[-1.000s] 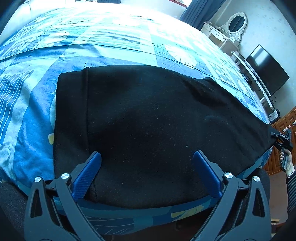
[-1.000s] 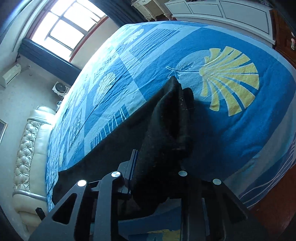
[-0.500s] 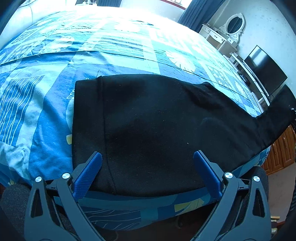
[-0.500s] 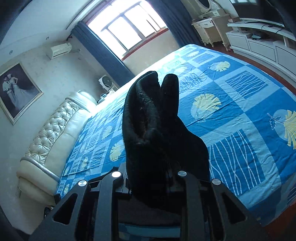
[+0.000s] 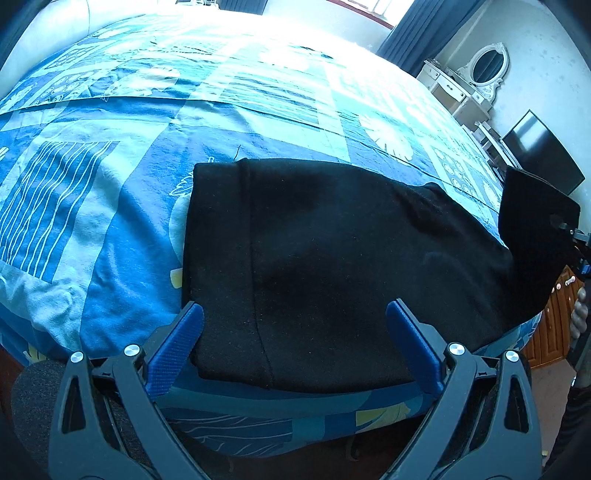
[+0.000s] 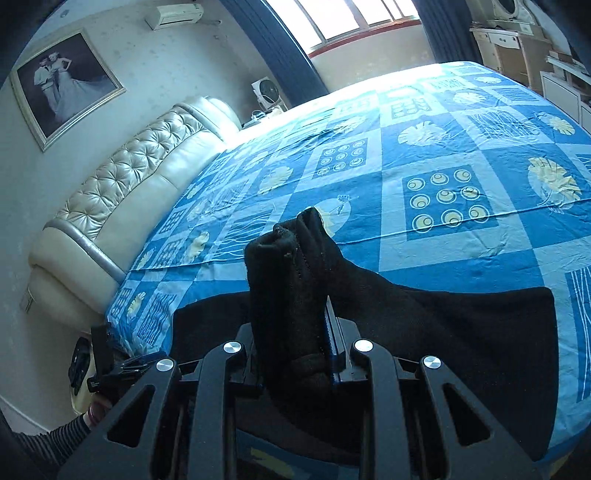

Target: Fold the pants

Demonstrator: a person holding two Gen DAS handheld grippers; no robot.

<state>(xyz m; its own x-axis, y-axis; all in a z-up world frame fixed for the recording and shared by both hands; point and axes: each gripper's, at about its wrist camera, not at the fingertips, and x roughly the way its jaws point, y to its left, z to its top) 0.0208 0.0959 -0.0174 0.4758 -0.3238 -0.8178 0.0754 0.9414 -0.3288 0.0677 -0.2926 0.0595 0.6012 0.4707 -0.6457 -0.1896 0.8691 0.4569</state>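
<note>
In the left wrist view, the left gripper point(image 5: 293, 332) is hovering wide open and empty at the bottom of the frame, over the black pants point(image 5: 332, 266) lying mid-frame on the blue bedspread point(image 5: 110, 206). In the right wrist view, the right gripper point(image 6: 291, 325) is pinching what looks like the leg hem point(image 6: 291, 266) at centre, lifted. The lengthwise fold is under way; next, the hem needs laying on the waistband.

The left wrist camera looks steeply down along the left gripper point(image 5: 293, 339), close above the near edge of the bed point(image 5: 110, 155), facing the vanity mirror point(image 5: 487, 68) beyond. The right wrist camera looks down past the right gripper point(image 6: 291, 332) toward the tufted headboard point(image 6: 140, 177) and window point(image 6: 354, 18). Both views share the black pants point(image 5: 332, 258) point(image 6: 461, 332) and the blue bedspread.
</note>
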